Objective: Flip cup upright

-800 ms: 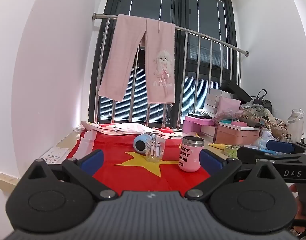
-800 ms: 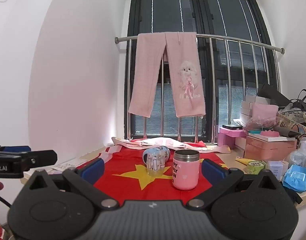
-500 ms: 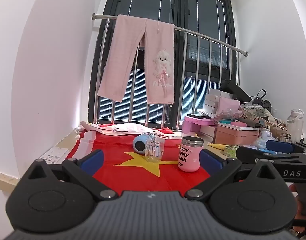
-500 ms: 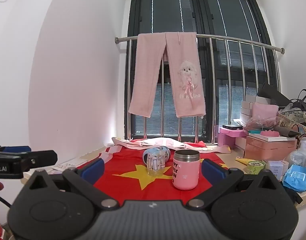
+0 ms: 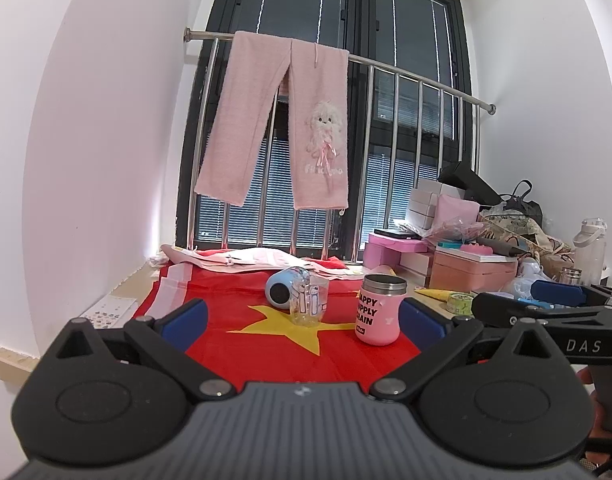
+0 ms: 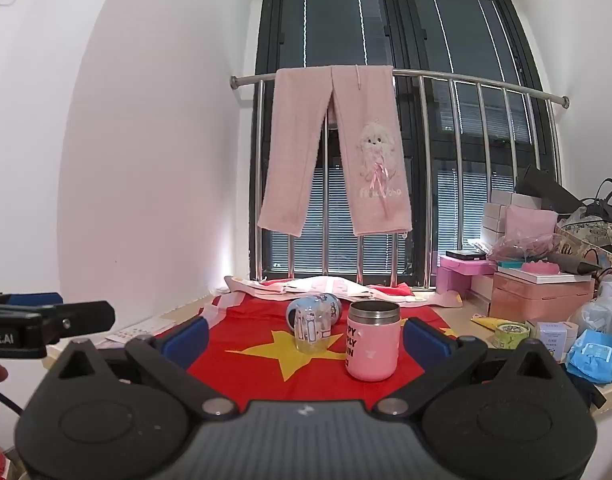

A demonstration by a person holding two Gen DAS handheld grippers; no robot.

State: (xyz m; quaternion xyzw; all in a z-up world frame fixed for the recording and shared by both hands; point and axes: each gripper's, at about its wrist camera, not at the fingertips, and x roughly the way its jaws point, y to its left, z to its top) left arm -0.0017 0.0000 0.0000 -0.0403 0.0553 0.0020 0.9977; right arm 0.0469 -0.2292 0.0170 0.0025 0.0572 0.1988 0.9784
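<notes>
A light blue cup [image 5: 281,290] lies on its side on the red cloth with a yellow star [image 5: 265,344], its round end facing me; it also shows in the right wrist view [image 6: 330,307]. A clear glass with cartoon prints [image 5: 308,305] [image 6: 310,330] stands in front of it. A pink tumbler with a steel rim [image 5: 380,310] [image 6: 372,346] stands upright to the right. My left gripper [image 5: 301,322] is open and empty, short of the cups. My right gripper [image 6: 303,340] is open and empty, also short of them, and shows at the right of the left view [image 5: 546,308].
Pink boxes [image 5: 472,270] and bags are piled at the right of the sill. A tape roll [image 6: 512,332] and blue packets [image 6: 596,356] lie near the right edge. Pink trousers [image 6: 338,152] hang on the steel railing behind. A white wall bounds the left.
</notes>
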